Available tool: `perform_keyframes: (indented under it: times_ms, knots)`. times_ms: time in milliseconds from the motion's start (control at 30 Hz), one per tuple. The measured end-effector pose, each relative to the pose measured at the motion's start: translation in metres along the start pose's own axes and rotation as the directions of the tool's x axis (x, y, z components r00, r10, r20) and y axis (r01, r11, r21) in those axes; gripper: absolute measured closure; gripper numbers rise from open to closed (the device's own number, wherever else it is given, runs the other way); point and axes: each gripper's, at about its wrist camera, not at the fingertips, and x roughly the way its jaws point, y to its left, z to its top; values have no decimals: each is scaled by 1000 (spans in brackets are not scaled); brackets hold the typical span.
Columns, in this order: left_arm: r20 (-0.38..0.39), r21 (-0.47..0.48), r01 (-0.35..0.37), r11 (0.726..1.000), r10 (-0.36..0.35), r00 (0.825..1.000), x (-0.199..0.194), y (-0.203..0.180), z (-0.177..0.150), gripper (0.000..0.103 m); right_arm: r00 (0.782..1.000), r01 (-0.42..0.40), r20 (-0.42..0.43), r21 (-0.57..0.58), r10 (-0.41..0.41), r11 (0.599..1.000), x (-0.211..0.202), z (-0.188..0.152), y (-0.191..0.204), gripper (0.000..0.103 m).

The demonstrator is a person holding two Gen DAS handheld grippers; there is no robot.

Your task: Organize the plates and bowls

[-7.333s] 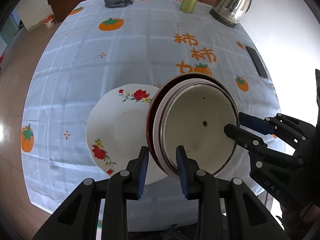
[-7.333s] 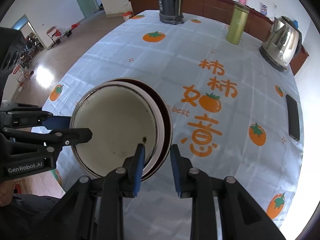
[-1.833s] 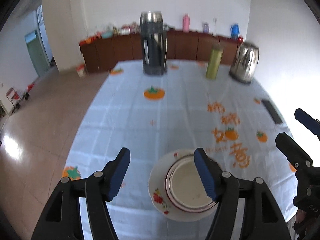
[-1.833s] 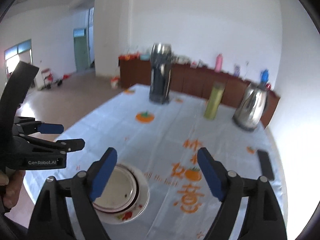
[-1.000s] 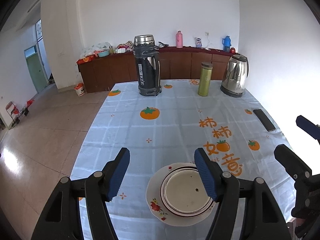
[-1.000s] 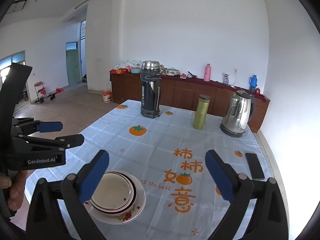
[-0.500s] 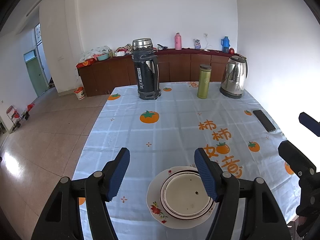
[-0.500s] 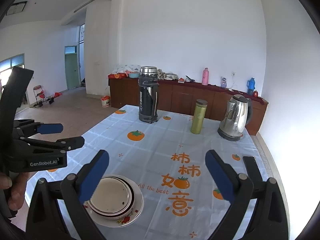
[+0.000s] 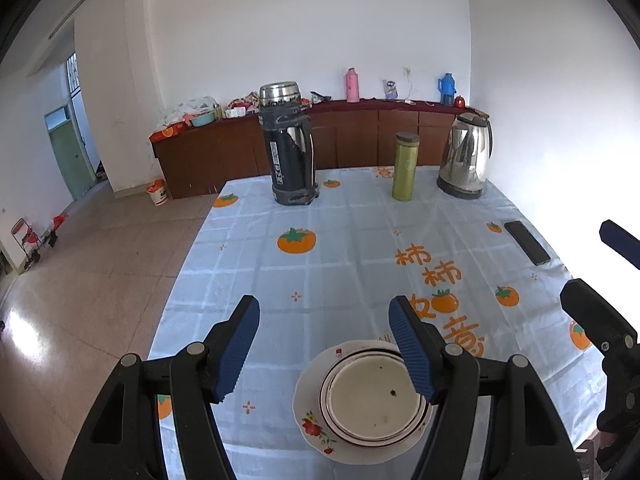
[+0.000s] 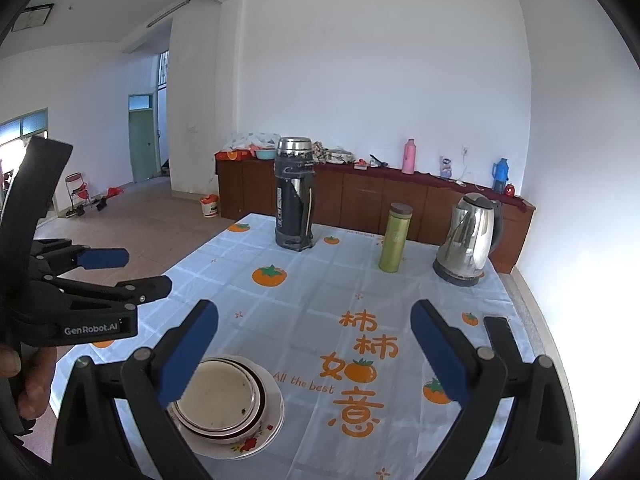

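Observation:
A stack of dishes stands near the table's front edge. A cream bowl (image 9: 374, 400) sits nested in a dark-rimmed dish, on a white floral plate (image 9: 310, 426). The stack also shows in the right wrist view (image 10: 218, 396), with the floral plate (image 10: 256, 442) under it. My left gripper (image 9: 326, 350) is open and empty, held high above and behind the stack. My right gripper (image 10: 314, 354) is open and empty, raised to the right of the stack. Each gripper shows in the other's view, the right one (image 9: 600, 280) and the left one (image 10: 120, 268).
On the persimmon-print tablecloth (image 9: 340, 248) stand a dark thermos (image 9: 288, 148), a green flask (image 9: 405, 166) and a steel kettle (image 9: 466, 156) at the far end. A black phone (image 9: 527, 242) lies at the right edge. A brown sideboard (image 9: 360, 136) lines the back wall.
Both grippers have risen and drawn back a little more from the stack, so more of the room shows. The stack has not moved. Both stay open.

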Motion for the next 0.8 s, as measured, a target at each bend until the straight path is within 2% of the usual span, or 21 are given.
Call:
perform_keyframes:
  times_ms: [333, 433, 500, 800]
  knots:
    - [42, -32, 15, 999, -13, 999, -8, 6, 16, 34, 1000, 17, 26, 9, -17, 1000, -6, 9, -9, 4]
    - [31, -40, 18, 999, -17, 999, -3, 5, 16, 34, 999, 21, 33, 10, -21, 1000, -8, 10, -10, 4]
    - [25, -45, 31, 999, -30, 999, 0, 4, 16, 26, 999, 22, 29, 10, -22, 1000, -7, 10, -11, 4]
    - [1, -55, 51, 997, -51, 999, 8, 0, 13, 24, 1000, 11, 10, 12, -12, 1000, -3, 8, -12, 4]
